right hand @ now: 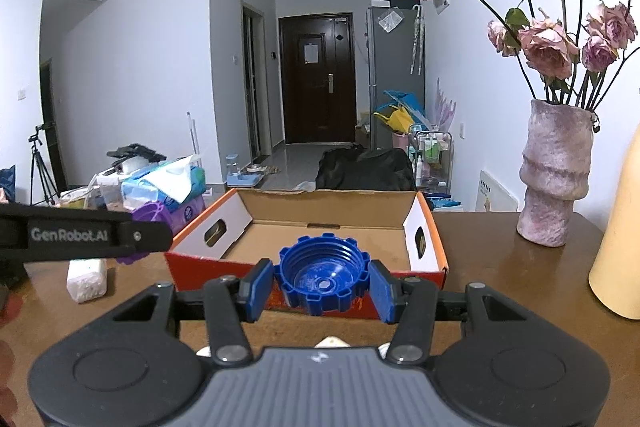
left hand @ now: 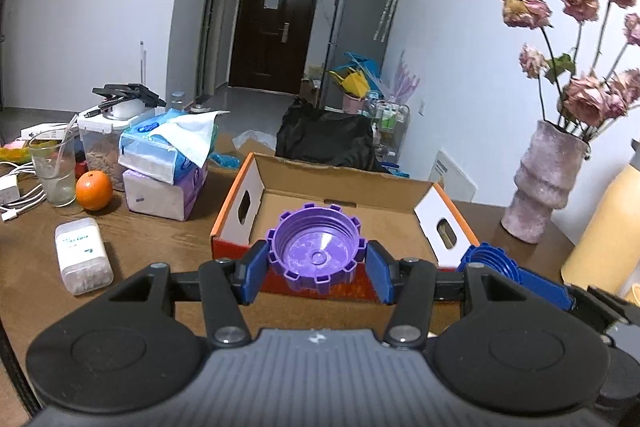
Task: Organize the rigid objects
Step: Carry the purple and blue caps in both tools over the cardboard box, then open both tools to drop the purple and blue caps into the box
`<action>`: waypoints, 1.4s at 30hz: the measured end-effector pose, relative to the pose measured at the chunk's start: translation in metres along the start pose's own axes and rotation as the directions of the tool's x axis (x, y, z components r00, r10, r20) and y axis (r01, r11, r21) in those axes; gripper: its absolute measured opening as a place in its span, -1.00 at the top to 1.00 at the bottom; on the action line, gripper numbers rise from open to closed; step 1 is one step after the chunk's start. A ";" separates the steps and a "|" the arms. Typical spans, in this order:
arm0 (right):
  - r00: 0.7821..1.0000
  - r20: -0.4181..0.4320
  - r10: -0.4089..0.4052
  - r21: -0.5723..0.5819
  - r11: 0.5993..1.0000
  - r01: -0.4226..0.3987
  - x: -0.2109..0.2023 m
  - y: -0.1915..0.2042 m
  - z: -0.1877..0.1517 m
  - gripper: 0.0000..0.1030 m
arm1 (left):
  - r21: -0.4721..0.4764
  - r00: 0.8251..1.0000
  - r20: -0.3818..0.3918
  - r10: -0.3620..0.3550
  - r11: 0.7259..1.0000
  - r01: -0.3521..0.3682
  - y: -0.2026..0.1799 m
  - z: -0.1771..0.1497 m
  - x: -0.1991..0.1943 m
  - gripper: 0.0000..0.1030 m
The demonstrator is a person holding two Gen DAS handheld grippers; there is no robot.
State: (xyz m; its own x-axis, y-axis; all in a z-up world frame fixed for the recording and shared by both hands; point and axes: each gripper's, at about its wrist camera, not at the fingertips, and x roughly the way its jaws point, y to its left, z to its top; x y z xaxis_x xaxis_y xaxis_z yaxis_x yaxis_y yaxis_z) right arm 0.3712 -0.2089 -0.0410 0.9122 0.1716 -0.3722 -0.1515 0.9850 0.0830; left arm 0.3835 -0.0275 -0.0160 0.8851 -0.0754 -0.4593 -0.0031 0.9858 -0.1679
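Holding one notched cap each, both grippers hang at the near edge of the table, just short of the open cardboard box [left hand: 344, 211]. The left gripper [left hand: 316, 261] pinches a purple cap [left hand: 316, 253] by its toothed rim, hollow side toward the camera; the right gripper [right hand: 322, 277] pinches a blue cap [right hand: 323, 273] the same way. Both caps sit in front of the box's near wall, not yet over its floor, which looks bare.

The likeliest trouble, I judge, is the near wall: it rises about level with the caps, so a flat push forward could knock a cap against the red front edge and twist it out of the pads. The grip is on narrow teeth, so a small bump may be enough to make it slip. The two grippers also work close together; in the left view the blue cap shows just beside the box's right near corner, so both going in at once risks a clash.

Around the box, a white plastic jar [left hand: 82, 257] lies toward the left near edge, with an orange [left hand: 94, 190], a glass [left hand: 56, 171] and stacked tissue packs [left hand: 168, 167] behind it. A pink vase [right hand: 554, 175] of dried roses stands at the right far corner, beside a yellow bottle [right hand: 618, 247]. None of these blocks the way into the box.
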 end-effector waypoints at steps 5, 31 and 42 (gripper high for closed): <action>1.000 0.003 -0.009 0.023 1.000 0.009 0.015 -0.004 0.008 0.01 | -0.005 1.000 0.023 0.002 1.000 -0.002 -0.006 0.010 0.013 -0.04; 0.998 -0.040 -0.054 0.031 0.998 0.055 0.108 -0.014 0.035 0.01 | 0.040 0.998 0.037 0.042 0.998 -0.044 -0.006 0.046 0.108 -0.04; 0.992 -0.101 -0.071 0.015 0.997 0.073 0.148 -0.016 0.032 0.01 | 0.096 0.993 -0.047 0.110 0.990 -0.105 0.006 0.039 0.161 -0.05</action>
State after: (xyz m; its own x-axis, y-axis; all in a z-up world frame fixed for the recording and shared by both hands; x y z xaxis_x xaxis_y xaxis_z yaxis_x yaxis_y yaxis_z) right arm 0.5202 -0.1995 -0.0679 0.8775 0.1022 -0.4686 -0.0787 0.9945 0.0695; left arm 0.5446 -0.0277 -0.0566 0.8565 0.0268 -0.5155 -0.0515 0.9981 -0.0337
